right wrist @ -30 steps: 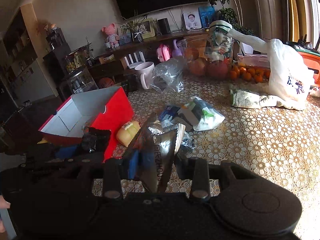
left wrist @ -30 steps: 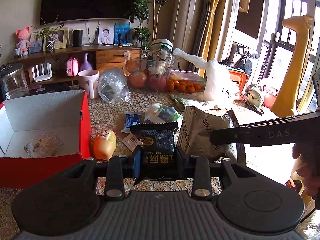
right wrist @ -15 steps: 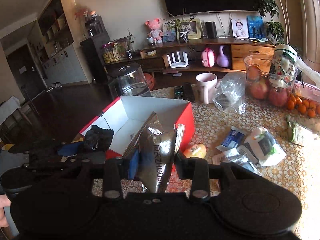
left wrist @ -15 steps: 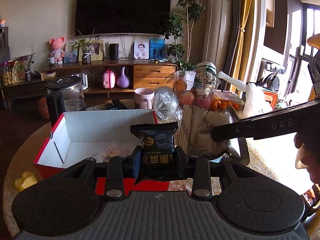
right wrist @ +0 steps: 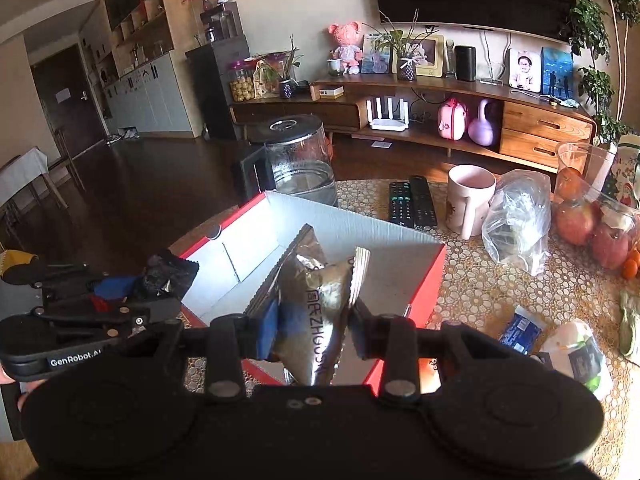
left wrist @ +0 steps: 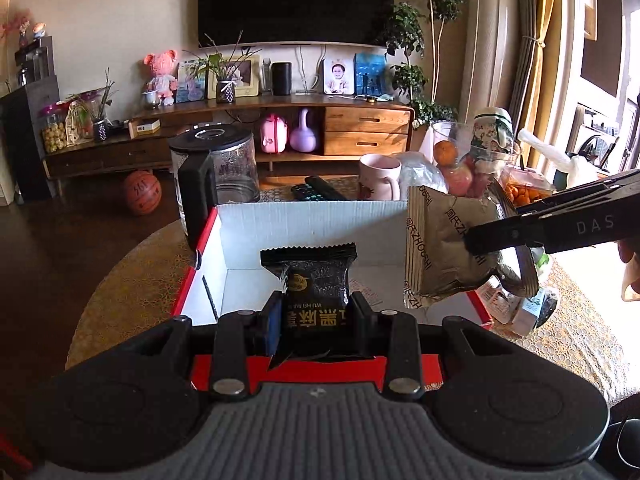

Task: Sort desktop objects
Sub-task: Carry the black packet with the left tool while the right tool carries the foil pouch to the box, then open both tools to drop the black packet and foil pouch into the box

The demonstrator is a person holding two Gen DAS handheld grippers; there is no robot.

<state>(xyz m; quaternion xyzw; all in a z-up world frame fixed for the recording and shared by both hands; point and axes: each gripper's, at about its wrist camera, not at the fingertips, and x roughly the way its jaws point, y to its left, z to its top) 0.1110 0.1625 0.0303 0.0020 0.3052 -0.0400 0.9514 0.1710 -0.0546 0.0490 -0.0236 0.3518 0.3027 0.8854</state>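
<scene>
Both packets over the red cardboard box (left wrist: 208,236) now: left gripper (left wrist: 316,316) clamps the black snack sachet (left wrist: 314,280), right gripper (right wrist: 314,330) pinches the silver foil packet (right wrist: 320,300). Next, I'd say: release inside.

Daylight pours in from the window (left wrist: 600,92) to the right of the left gripper (left wrist: 316,314), blowing the panes and the tabletop below them out to white. The silver packet (right wrist: 320,312) throws back a dull glare. Left of both grippers the floor (right wrist: 132,184) lies dim and brown, and the television (left wrist: 296,2) is a flat black. Both views bulge: the curtain (left wrist: 536,52) and walls bow toward the edges, and the corners darken. The gripper bodies nearest the lenses are soft; farther things are sharp.
</scene>
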